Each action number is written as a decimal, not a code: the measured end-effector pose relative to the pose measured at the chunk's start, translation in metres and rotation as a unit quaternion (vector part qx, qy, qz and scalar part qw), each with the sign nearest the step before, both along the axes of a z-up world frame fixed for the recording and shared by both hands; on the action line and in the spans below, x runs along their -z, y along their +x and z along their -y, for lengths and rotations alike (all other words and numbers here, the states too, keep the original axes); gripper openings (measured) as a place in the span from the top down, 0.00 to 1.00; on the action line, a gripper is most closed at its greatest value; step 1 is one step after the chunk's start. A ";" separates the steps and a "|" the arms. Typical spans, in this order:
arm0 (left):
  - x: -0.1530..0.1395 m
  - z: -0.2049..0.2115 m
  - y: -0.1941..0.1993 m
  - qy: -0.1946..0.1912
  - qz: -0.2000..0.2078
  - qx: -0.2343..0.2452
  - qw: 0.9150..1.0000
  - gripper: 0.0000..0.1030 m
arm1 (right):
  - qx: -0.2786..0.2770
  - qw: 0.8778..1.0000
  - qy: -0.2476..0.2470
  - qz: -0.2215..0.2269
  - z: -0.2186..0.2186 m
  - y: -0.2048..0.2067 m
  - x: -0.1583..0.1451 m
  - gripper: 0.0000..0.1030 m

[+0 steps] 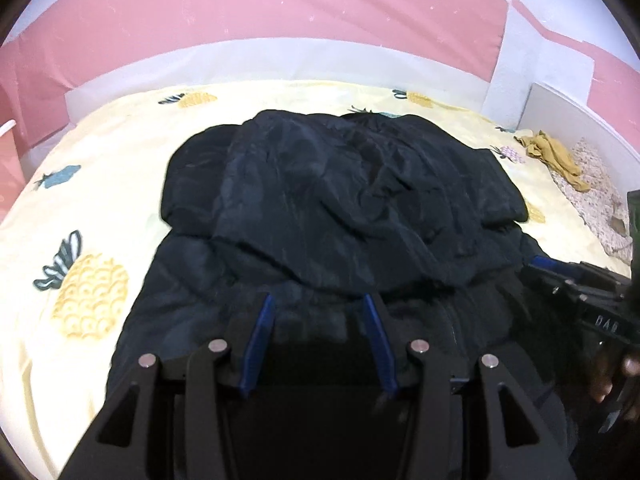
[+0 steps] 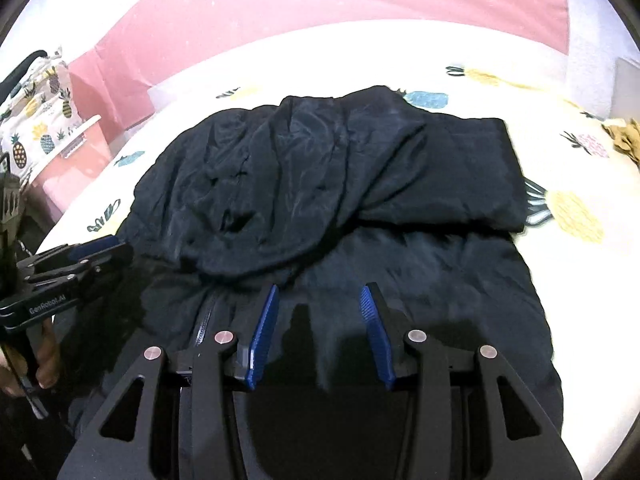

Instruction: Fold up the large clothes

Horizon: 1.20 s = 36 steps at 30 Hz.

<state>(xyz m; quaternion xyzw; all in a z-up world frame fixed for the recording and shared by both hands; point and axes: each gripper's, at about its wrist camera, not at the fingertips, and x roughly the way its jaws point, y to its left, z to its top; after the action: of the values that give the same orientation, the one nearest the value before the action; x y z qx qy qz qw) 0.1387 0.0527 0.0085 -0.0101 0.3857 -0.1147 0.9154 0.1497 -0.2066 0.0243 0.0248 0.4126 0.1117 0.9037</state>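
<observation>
A dark navy jacket [image 1: 344, 208] lies partly folded on the pineapple-print bed sheet [image 1: 88, 292]. The left claw [image 1: 318, 300] and right claw [image 2: 318, 292] both hover above its near edge, fingers spread apart, gripping nothing.

A dark jacket [image 1: 340, 208] lay spread on the bed [image 1: 120, 152], its upper part folded down over the lower. The left hand-held gripper [image 1: 318, 308] hovered over the near hem with its blue-padded fingers [image 1: 260, 340] apart. The right hand-held gripper [image 1: 560, 280] showed at the right edge. A mustard cloth [image 1: 556, 156] lay crumpled far right.
</observation>
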 end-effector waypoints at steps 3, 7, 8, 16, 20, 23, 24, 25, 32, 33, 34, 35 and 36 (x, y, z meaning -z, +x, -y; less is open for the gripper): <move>0.005 -0.004 -0.022 0.016 -0.001 -0.007 1.000 0.53 | 0.008 1.000 0.018 0.002 0.015 -0.024 0.000 0.58; 0.016 -0.005 -0.043 0.038 -0.011 -0.013 0.999 0.53 | 0.020 1.000 0.000 0.001 0.029 -0.055 0.007 0.58; 0.019 -0.006 -0.048 0.042 -0.013 -0.014 0.999 0.53 | 0.028 1.000 -0.006 -0.003 0.034 -0.063 0.009 0.58; 0.026 -0.004 -0.074 0.036 -0.021 -0.018 0.999 0.53 | 0.040 0.999 -0.001 -0.013 0.045 -0.093 0.019 0.56; 0.024 -0.005 -0.071 0.028 -0.025 -0.017 0.999 0.53 | 0.028 1.000 -0.001 -0.011 0.037 -0.092 0.018 0.56; 0.013 -0.001 -0.053 0.024 -0.013 -0.016 0.999 0.53 | 0.017 1.000 0.006 0.000 0.027 -0.079 0.009 0.56; 0.008 0.001 -0.044 0.023 -0.008 -0.016 1.000 0.53 | 0.013 1.000 0.005 0.008 0.022 -0.071 0.005 0.56; 0.003 0.003 -0.032 0.023 -0.002 -0.017 1.000 0.53 | 0.007 1.000 0.005 0.016 0.016 -0.061 0.000 0.56; -0.013 0.020 0.067 0.007 0.014 -0.021 1.000 0.53 | -0.018 0.999 -0.001 0.033 -0.017 0.035 -0.014 0.56; -0.011 0.020 0.080 0.005 0.011 -0.027 1.000 0.53 | -0.020 0.999 -0.005 0.035 -0.020 0.048 -0.015 0.56; -0.009 0.020 0.090 0.000 0.006 -0.029 1.000 0.53 | -0.022 0.999 -0.005 0.041 -0.022 0.063 -0.016 0.56; -0.004 0.020 0.098 -0.003 -0.003 -0.029 1.000 0.52 | -0.020 0.999 -0.006 0.038 -0.022 0.077 -0.014 0.56; 0.005 0.019 0.106 -0.001 -0.015 -0.033 0.999 0.52 | -0.018 0.999 -0.008 0.029 -0.023 0.086 -0.010 0.56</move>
<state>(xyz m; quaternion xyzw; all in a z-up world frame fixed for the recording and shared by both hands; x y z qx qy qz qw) 0.2445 0.0341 0.0036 -0.0255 0.3987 -0.0844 0.9128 0.2356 -0.1841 0.0340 0.0073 0.3874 0.1253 0.9133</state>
